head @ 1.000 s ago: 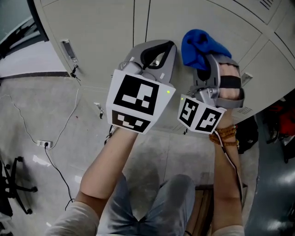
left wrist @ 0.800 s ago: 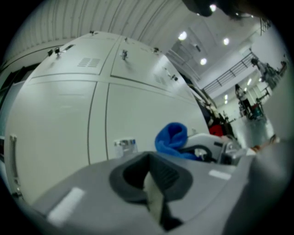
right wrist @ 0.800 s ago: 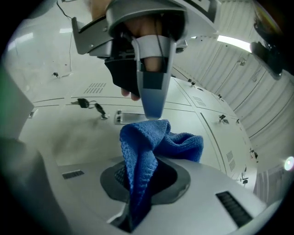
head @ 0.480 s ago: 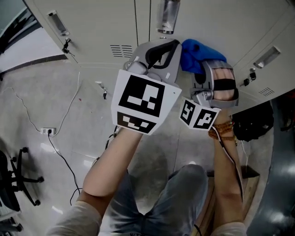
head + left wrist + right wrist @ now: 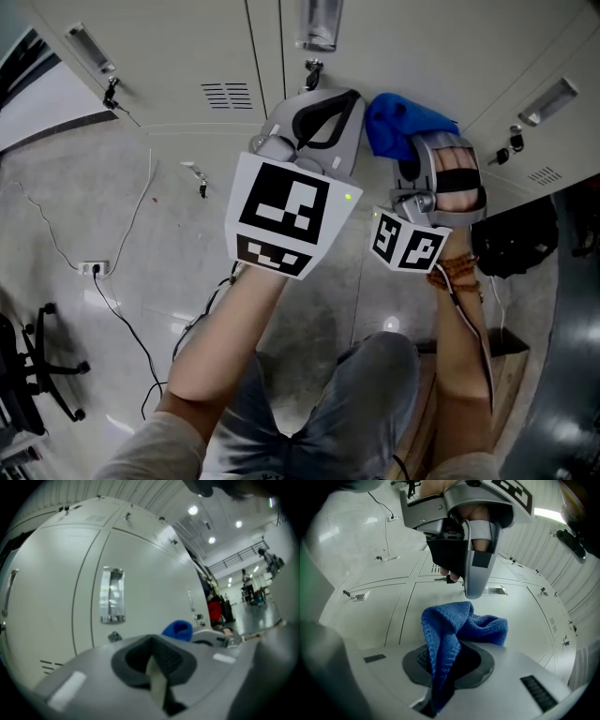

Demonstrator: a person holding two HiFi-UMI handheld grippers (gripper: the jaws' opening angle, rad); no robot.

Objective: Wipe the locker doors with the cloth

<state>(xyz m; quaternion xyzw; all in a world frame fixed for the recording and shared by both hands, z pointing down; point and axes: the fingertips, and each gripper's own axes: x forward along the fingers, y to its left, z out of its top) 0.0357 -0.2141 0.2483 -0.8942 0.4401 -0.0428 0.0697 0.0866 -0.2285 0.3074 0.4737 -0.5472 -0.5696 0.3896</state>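
Observation:
The blue cloth (image 5: 401, 124) is bunched at the tip of my right gripper (image 5: 410, 150), which is shut on it, right up against a pale grey locker door (image 5: 431, 42); whether it touches I cannot tell. In the right gripper view the cloth (image 5: 452, 625) rises out of the shut jaws of my right gripper (image 5: 443, 674) in front of the door (image 5: 393, 606). My left gripper (image 5: 325, 101) is just left of it, shut on nothing, pointing at the same lockers. The left gripper view shows my left gripper (image 5: 154, 670), the cloth (image 5: 178, 629) and the door (image 5: 150, 583).
A metal label holder (image 5: 319, 22) and a small lock (image 5: 312, 67) sit on the door above the left gripper. On the floor lie a power strip (image 5: 91, 269) with cables and a chair base (image 5: 33, 375) at the left. A black bag (image 5: 516, 246) sits at the right.
The locker fittings have slid down and left in the head view. Both grippers stay side by side, now below the label holder, and the cloth remains clamped in the right one.

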